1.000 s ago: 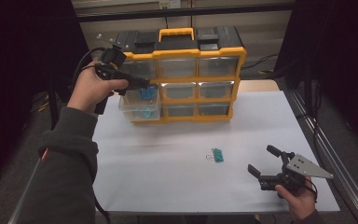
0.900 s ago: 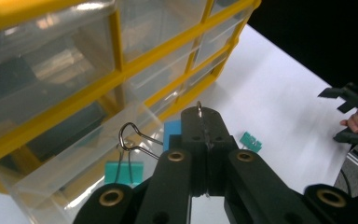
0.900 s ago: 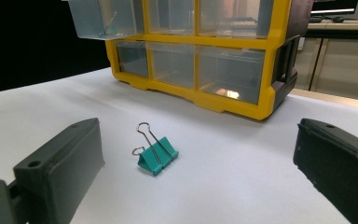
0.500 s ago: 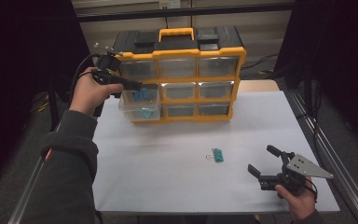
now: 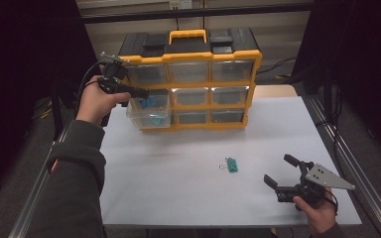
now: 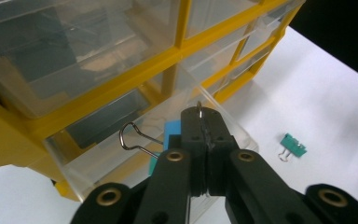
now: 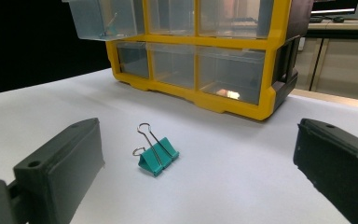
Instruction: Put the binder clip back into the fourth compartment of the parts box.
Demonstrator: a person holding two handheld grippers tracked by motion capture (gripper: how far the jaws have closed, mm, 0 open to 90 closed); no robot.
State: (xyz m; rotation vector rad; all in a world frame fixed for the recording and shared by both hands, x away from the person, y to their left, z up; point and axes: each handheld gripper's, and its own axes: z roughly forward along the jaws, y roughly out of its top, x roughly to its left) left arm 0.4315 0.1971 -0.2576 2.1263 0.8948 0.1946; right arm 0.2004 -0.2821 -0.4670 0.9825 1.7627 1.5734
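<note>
My left gripper (image 5: pixel 144 92) (image 6: pixel 204 116) is shut on the wire handle of a teal binder clip (image 6: pixel 170 133). It holds the clip just above a clear drawer (image 5: pixel 151 118) (image 6: pixel 98 163) pulled out of the yellow organizer (image 5: pixel 188 59); there is more teal inside that drawer. A second teal binder clip (image 5: pixel 231 164) (image 7: pixel 157 156) (image 6: pixel 292 144) lies on the white table. My right gripper (image 5: pixel 284 173) (image 7: pixel 198 140) is open near the table's front right, its jaws wide apart and pointing at that clip, a short way from it.
The organizer (image 7: pixel 200 51) stands at the back of the table (image 5: pixel 178 188), its other clear drawers pushed in. The pulled-out drawer (image 7: pixel 102 18) sticks out past its front at the left. Metal rails run along both table sides.
My left gripper has drawn back slightly to the left over the open drawer, still shut on its clip. The right gripper and the clip on the table have not moved.
</note>
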